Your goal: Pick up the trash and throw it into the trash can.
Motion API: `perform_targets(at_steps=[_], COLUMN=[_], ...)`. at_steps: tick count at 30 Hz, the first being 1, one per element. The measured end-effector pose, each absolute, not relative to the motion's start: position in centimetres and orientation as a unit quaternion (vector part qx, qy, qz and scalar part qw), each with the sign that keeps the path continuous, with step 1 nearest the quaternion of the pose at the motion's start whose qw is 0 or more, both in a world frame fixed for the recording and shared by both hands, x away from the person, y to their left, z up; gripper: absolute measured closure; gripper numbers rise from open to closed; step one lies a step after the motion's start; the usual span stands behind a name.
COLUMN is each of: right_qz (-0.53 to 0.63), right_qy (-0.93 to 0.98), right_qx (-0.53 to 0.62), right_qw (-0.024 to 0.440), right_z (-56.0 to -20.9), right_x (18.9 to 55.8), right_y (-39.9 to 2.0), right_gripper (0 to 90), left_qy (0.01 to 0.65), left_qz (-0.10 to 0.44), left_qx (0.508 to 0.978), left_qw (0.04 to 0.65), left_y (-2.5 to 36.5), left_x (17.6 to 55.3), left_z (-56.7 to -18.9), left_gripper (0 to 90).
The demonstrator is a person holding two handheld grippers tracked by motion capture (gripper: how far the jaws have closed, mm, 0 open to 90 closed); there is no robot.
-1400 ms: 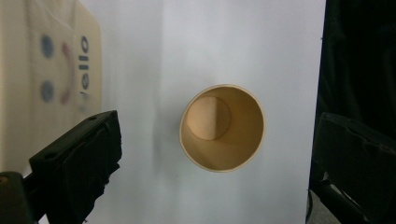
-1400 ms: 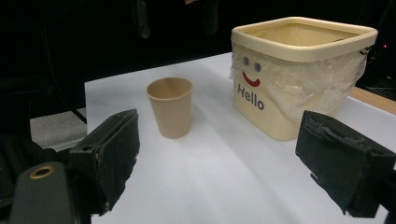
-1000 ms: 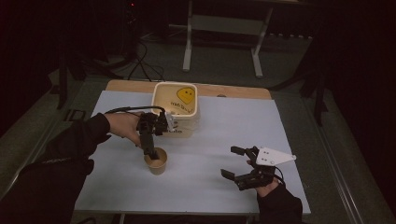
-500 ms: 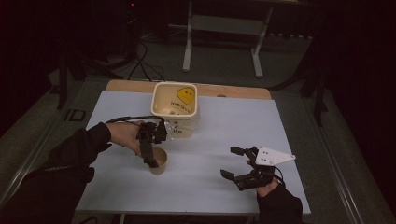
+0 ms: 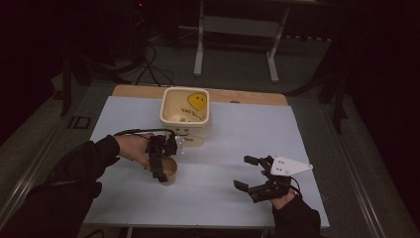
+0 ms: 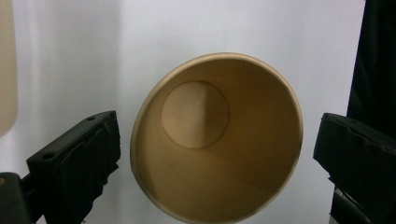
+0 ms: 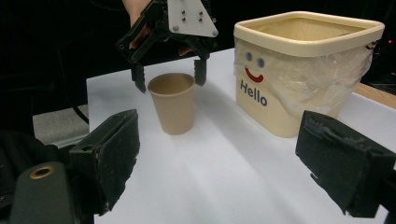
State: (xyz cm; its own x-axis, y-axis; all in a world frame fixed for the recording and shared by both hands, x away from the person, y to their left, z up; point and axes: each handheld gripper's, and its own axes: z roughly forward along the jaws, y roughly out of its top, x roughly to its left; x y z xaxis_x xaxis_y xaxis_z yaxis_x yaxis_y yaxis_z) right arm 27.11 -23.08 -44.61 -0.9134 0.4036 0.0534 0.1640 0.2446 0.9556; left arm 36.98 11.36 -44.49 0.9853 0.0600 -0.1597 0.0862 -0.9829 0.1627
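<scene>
Between left tool's (image 6: pixel 205 154) jaws, paper cup (image 6: pixel 217 135).

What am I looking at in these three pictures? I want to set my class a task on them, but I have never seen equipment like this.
A person sits at a white table with a hand-held tool in each hand: a gripper with two black jaws. One picture comes from a camera above the table; the other two from cameras riding on each gripper.

On the table stand a brown paper cup and a cream tub with a smiling face and "Hello".

The left gripper is above the cup, jaws open on either side of its rim, not gripping it. Its own camera looks down into the cup, which is empty. The right gripper is open, holding nothing.
</scene>
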Motion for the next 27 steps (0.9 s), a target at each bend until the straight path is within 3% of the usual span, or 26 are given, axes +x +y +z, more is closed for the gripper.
perform_targets(at_steps=[14,19,27], right_qz=[0.587,0.588,0.588], right_qy=[0.782,0.782,0.782], right_qx=[0.181,0.182,0.183], right_qw=[0.101,0.100,0.101], right_z=[-44.65,-44.67,-44.68], right_x=[27.12,27.11,27.13], right_y=[-23.06,-23.08,-23.11], right_gripper=[13.4,13.4,13.4], left_qy=[0.030,0.026,0.028], left_qz=[-0.076,-0.082,-0.079], left_qx=[0.993,0.992,0.992], left_qw=[0.087,0.091,0.096], left_y=[11.76,11.82,12.16], left_x=[37.02,37.00,37.14], left_z=[-45.17,-45.17,-44.49], left_gripper=[10.9,19.4,22.1])
